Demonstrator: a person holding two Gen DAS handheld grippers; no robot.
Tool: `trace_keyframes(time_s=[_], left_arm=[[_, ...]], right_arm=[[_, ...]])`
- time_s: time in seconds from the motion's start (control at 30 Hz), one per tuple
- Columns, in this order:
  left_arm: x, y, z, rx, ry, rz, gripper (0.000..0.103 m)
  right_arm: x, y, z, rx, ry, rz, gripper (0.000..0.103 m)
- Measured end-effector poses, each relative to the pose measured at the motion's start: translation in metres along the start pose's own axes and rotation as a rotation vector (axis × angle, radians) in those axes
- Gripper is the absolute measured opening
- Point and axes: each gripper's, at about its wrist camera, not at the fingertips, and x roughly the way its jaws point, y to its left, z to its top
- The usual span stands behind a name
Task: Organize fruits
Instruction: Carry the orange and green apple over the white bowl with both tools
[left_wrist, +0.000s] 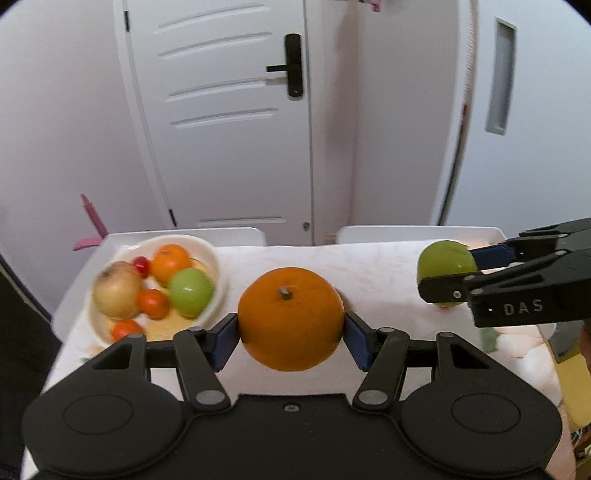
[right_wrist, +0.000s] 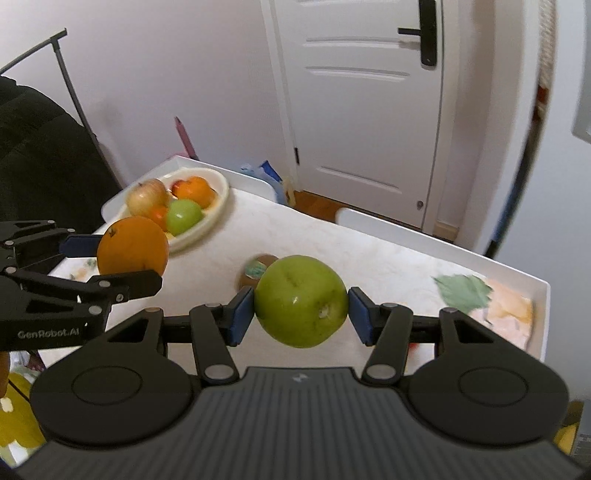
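Note:
My left gripper (left_wrist: 291, 334) is shut on a large orange (left_wrist: 290, 318) and holds it above the white table, right of the bowl. It also shows in the right wrist view (right_wrist: 122, 258) with the orange (right_wrist: 133, 245). My right gripper (right_wrist: 301, 314) is shut on a green apple (right_wrist: 301, 300) above the table's middle. It shows at the right of the left wrist view (left_wrist: 448, 275) with the apple (left_wrist: 445, 262). A cream bowl (left_wrist: 218, 284) at the far left holds several fruits: a yellowish apple (left_wrist: 116, 284), a green apple (left_wrist: 191, 291), small oranges and something red.
The table (left_wrist: 369, 266) has a white cloth and raised white edges. A brown round thing (right_wrist: 255, 273) lies on the cloth behind the held apple. A green leaf print and an orange patch (right_wrist: 480, 299) are at the table's right end. A white door (left_wrist: 229, 110) stands behind.

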Motion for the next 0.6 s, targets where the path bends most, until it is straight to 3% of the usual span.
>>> trace_keyframes(time_s=[0.3,0.6], left_arm=[[-0.005,0.068,0.009,0.016,-0.012,0.021,0.065],[0.018,0.118,0.009,0.073,0.011,0.007,0.065]], right_arm=[[0.017,0.060,0.030,0.028,-0.019,0.012,0.070],[0.047,0.106,0.055,0.058,-0.028,-0.005,0.070]])
